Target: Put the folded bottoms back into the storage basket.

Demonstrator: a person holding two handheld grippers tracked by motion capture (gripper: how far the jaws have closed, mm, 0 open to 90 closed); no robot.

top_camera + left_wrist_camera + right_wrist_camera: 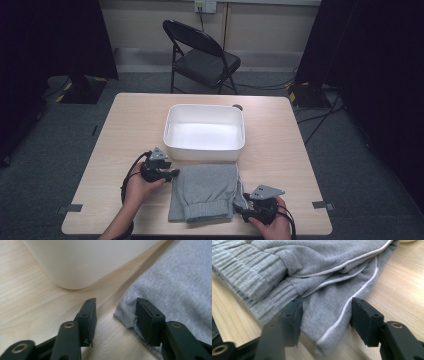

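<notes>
A folded grey garment (202, 192) with ribbed cuffs and white piping lies on the wooden table (135, 125), just in front of a white tub (205, 131). My left gripper (174, 173) is at the garment's far left corner. In the left gripper view its jaws (115, 312) stand open: one rests on the bare wood, the other on the corner of the grey fabric (175, 282), with the tub's rounded corner (82, 260) just beyond. My right gripper (245, 206) is at the garment's near right edge. Its jaws (325, 312) stand open astride a piped flap of the fabric (312, 265).
The tub is empty and sits at the table's middle. A small dark round thing (237, 107) lies behind its far right corner. A black folding chair (202, 55) stands beyond the table. The table's near edge (200, 234) is close to the garment.
</notes>
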